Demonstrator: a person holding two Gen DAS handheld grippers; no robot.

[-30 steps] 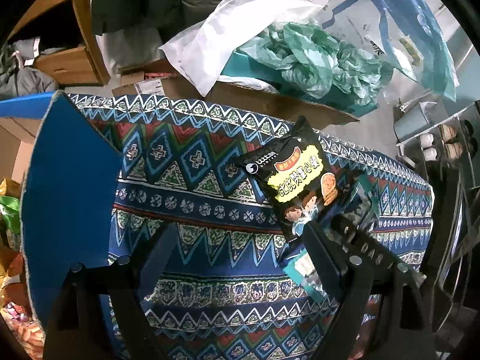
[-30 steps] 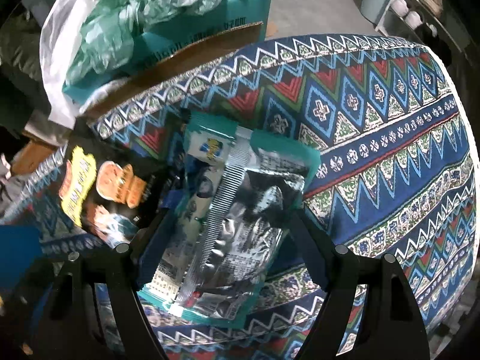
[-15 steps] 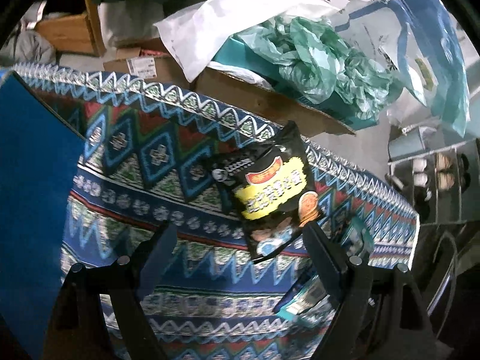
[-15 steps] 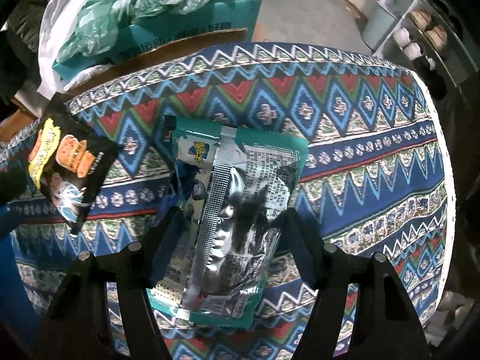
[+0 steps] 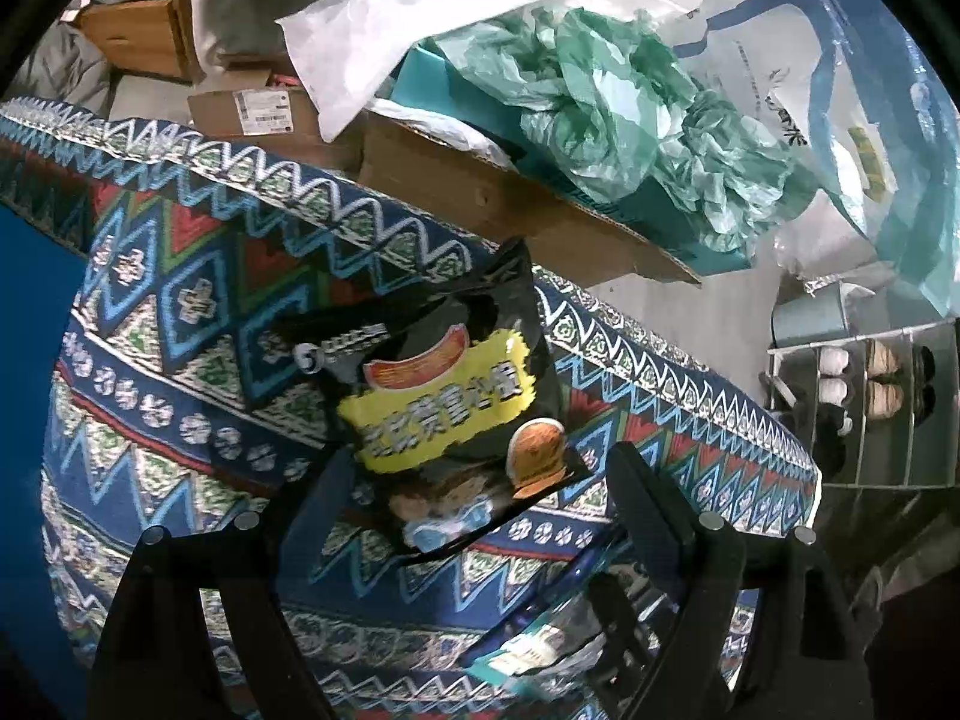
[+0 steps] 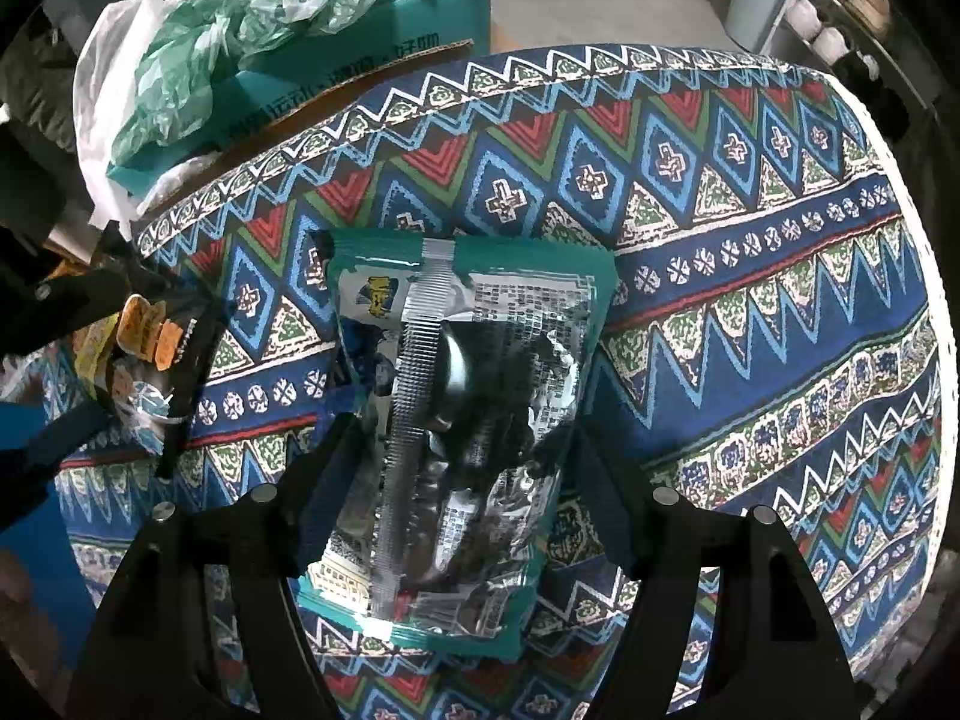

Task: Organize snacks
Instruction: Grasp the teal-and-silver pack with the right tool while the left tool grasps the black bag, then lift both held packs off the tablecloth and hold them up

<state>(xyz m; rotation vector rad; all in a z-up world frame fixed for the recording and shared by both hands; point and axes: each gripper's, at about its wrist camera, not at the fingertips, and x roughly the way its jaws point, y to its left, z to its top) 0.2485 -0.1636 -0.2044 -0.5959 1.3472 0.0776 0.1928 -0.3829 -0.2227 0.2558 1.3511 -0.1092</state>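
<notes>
The left tool [image 5: 468,498] stands wide open around the lower end of the black snack bag [image 5: 444,408], near the desk's [image 5: 180,312] far edge; the right tool [image 6: 462,456] is spread open astride the teal-and-silver packet [image 6: 462,438], mid-desk; neither grips yet. Both wrappers look slick and puffy, so a shallow pinch could slip or crush the contents. Beyond the far edge, a cardboard box [image 5: 510,204] holds green plastic bags [image 5: 600,114].
</notes>
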